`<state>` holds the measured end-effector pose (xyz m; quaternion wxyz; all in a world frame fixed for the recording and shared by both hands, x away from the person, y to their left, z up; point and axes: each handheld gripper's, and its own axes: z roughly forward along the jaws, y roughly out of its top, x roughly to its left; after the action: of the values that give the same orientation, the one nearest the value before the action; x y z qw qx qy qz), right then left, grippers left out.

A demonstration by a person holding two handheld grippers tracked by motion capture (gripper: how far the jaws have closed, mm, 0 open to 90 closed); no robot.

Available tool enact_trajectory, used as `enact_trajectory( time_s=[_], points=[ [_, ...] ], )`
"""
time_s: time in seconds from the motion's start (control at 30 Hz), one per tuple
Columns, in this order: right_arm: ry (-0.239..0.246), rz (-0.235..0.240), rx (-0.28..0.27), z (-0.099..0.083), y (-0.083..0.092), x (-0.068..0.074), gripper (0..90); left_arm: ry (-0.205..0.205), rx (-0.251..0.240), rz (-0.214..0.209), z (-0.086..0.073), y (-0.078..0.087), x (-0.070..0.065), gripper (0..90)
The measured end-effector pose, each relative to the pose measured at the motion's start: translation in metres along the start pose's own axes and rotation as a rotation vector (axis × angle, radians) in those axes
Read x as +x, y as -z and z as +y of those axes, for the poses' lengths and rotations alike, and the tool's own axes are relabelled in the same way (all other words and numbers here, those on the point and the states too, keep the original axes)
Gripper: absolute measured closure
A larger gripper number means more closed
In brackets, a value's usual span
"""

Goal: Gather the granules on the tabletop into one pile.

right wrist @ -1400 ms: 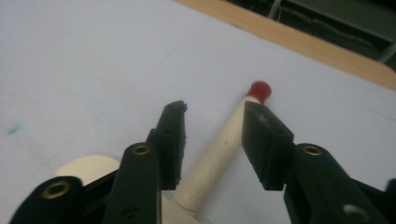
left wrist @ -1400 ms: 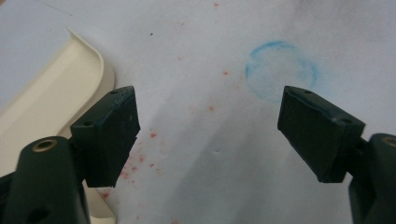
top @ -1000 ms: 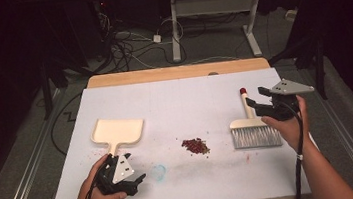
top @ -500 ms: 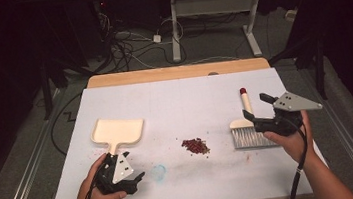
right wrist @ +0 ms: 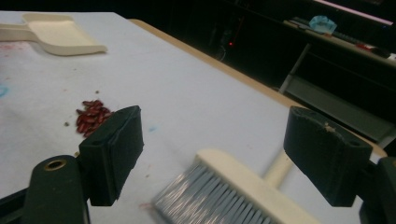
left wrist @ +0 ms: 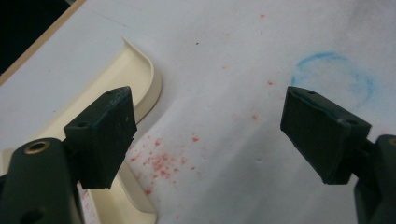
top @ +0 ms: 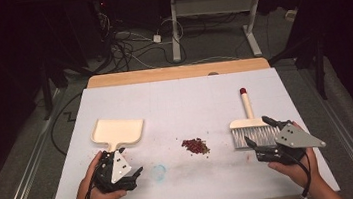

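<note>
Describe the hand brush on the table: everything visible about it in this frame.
The brush lies flat on the white table at its right side. It has a cream head and a slim cream handle with a dark red tip pointing toward the far edge, all plastic by the look of it, and grey bristles facing the person. The right gripper is open, with the bristle end between its jaws in the right gripper view, though nothing is closed on it. A small pile of red beans lies apart, to its left.
</note>
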<state>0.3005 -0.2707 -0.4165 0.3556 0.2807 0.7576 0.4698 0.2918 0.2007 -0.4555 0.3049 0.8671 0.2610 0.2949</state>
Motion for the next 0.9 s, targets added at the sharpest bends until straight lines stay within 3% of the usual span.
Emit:
enact_trajectory(
  time_s=[0.17, 0.43, 0.9],
  points=[
    [0.003, 0.013, 0.043, -0.014, 0.004, 0.005, 20.3, 0.008, -0.011, -0.002, 0.002, -0.001, 0.0, 17.1],
    [0.038, -0.003, 0.077, -0.017, 0.002, 0.009, 20.3, -0.01, -0.018, -0.009, 0.002, 0.0, -0.003, 16.1],
    [0.046, -0.003, 0.063, -0.015, 0.003, 0.012, 20.3, -0.018, -0.008, -0.013, 0.003, -0.001, -0.003, 16.1]
  ],
)
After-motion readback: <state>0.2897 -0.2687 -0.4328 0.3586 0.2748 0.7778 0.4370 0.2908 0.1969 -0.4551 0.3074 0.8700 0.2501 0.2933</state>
